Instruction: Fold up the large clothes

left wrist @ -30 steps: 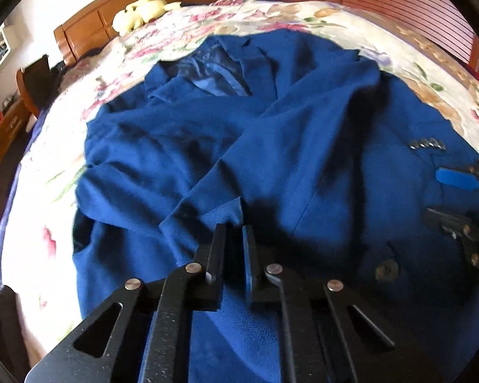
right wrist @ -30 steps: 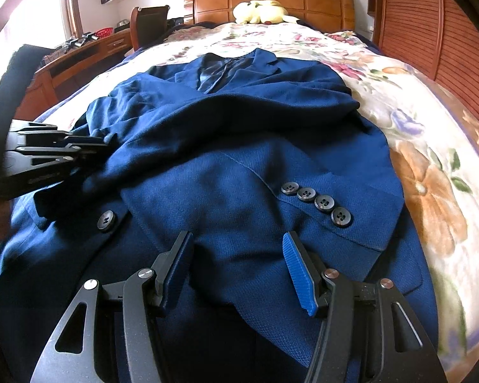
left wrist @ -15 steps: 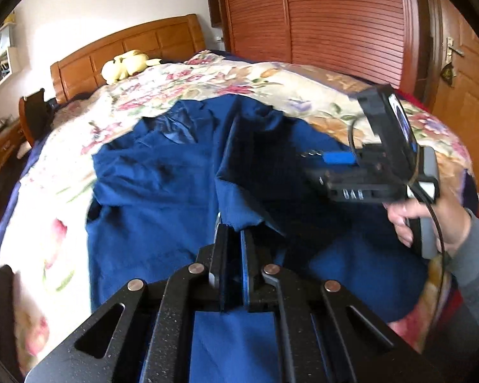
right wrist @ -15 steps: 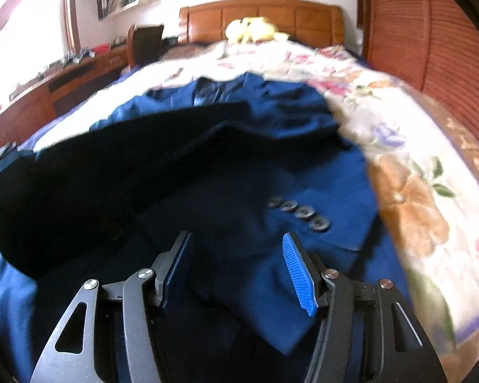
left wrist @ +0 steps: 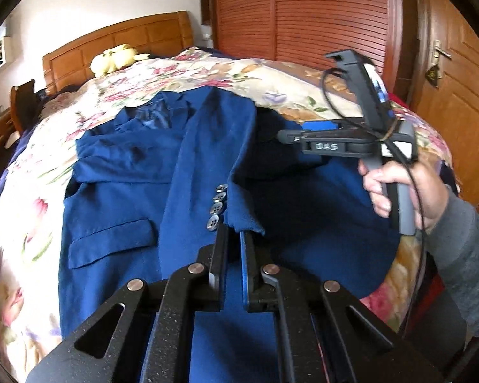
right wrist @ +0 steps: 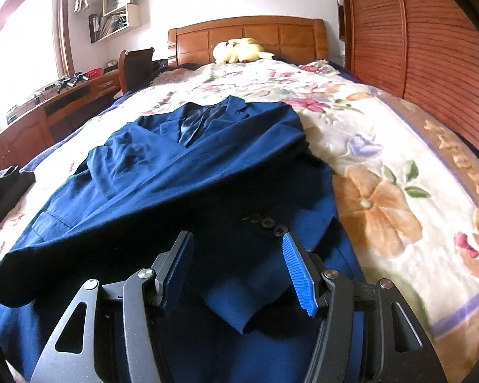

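A deep blue jacket [right wrist: 207, 166] lies on a cream bedspread [right wrist: 383, 146] patterned with orange and pink flowers.

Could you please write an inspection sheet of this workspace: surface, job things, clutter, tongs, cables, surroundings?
Surface: bed with a floral cover.
Job's things: blue jacket lies face up, collar toward the headboard; left sleeve is lifted across the front; right sleeve lies flat.
Clutter: yellow plush toy by the headboard; dark cloth at the bed's left edge.
Tongs: left tongs shut on the left sleeve's cuff; right tongs open, hold nothing, over the right sleeve.
Cables: black cable runs along the right tongs' handle.
Surroundings: slatted wardrobe, desk, chair, door.
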Available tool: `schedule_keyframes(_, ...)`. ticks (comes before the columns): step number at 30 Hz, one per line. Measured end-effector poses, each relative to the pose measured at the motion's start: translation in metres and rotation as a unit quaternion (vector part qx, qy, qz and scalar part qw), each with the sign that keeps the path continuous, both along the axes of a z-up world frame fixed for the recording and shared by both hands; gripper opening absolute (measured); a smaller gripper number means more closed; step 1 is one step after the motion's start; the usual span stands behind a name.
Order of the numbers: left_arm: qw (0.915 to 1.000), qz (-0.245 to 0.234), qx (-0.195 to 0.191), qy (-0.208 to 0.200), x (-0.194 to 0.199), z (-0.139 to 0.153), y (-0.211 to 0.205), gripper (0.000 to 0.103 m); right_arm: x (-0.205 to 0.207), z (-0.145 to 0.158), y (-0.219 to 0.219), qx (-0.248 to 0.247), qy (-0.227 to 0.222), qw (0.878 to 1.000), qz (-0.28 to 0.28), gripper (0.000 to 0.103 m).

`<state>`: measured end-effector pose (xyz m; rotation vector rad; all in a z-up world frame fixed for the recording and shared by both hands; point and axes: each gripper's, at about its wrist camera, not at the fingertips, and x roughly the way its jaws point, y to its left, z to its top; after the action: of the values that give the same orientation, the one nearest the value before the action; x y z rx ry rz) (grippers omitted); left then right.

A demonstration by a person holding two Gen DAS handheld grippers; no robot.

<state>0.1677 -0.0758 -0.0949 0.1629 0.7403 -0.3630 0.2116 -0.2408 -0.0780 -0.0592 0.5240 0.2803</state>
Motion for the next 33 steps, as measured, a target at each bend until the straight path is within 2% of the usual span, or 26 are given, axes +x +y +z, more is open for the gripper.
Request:
schedule_keyframes(2, 0.9999, 0.008, -0.002, 0.008, 0.001, -0.003, 0.006, 0.008, -0.003, 0.0, 0.001, -0.001, -0.002, 1.0, 0.003, 0.06)
schedule_keyframes(4, 0.9999, 0.015, -0.002, 0.008, 0.0, -0.003, 0.011, 0.013, -0.004, -0.001, 0.003, -0.004, -0.002, 1.0, 0.004, 0.06)
schedule_keyframes(6, 0.9997, 0.021, -0.01, 0.004, -0.004, -0.001, 0.018, 0.027, -0.003, -0.001, 0.004, -0.006, -0.003, 1.0, 0.007, 0.06)
schedule_keyframes(9, 0.9991, 0.031, -0.027, -0.001, -0.007, 0.004, 0.03, 0.033, -0.002, -0.001, 0.006, -0.011, -0.005, 1.0, 0.01, 0.06)
schedule_keyframes(15, 0.9984, 0.055, -0.004, 0.009, 0.01, -0.007, 0.039, 0.035, -0.003, -0.002, 0.012, -0.025, -0.009, 0.999, 0.018, 0.06)
schedule_keyframes(20, 0.9973, 0.066, 0.013, 0.03, 0.028, -0.027, 0.042, 0.035, -0.004, -0.003, 0.015, -0.035, -0.013, 0.999, 0.024, 0.06)
schedule_keyframes(26, 0.9954, 0.075, 0.011, 0.058, 0.038, -0.048, 0.045, 0.035, -0.003, -0.004, 0.015, -0.034, -0.012, 0.999, 0.029, 0.06)
schedule_keyframes(33, 0.9935, 0.082, 0.007, 0.08, 0.043, -0.059, 0.048, 0.035, -0.004, -0.006, 0.019, -0.043, -0.014, 0.998, 0.037, 0.06)
